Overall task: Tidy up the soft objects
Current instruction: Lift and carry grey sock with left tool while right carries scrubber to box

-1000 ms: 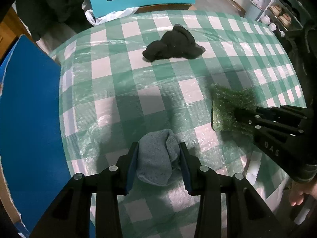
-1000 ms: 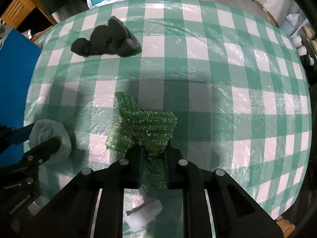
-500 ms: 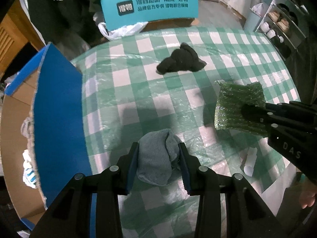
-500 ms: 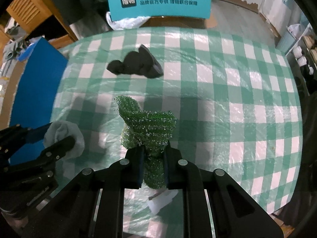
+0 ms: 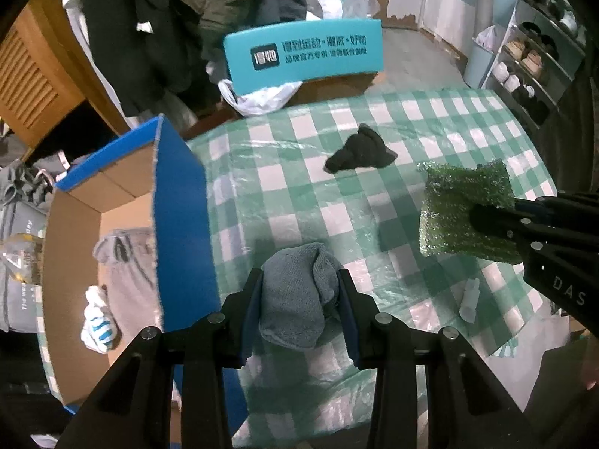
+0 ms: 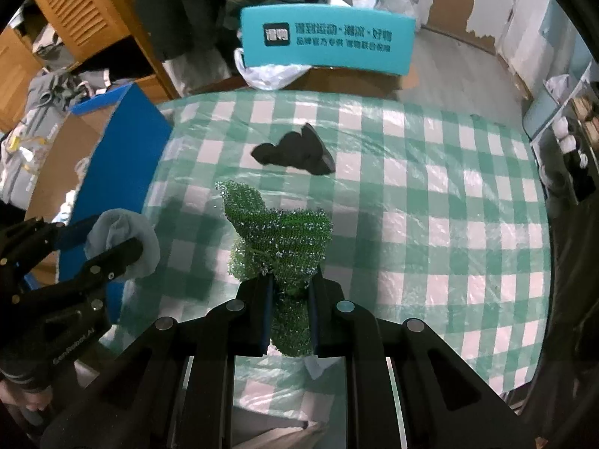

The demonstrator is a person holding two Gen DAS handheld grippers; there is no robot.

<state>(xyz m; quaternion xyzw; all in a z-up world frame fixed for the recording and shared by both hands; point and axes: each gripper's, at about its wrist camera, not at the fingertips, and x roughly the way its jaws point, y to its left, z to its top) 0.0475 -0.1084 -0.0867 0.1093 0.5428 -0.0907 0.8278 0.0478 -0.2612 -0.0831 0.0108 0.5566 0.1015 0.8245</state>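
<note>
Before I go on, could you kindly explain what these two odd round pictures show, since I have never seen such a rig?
No robot here: a person holds a black two-finger tool in each hand, each with a wide-angle camera looking along its fingers. One picture is from the left tool, the other from the right tool. The left tool grips a bunched grey-blue terry cloth; the right tool grips a glittery green mesh scrubber. Both hang above a round table with a green-and-white checked cover. On it lies a crumpled black fabric item. Beside the table stands an open blue-sided cardboard box with other soft things inside.
</note>
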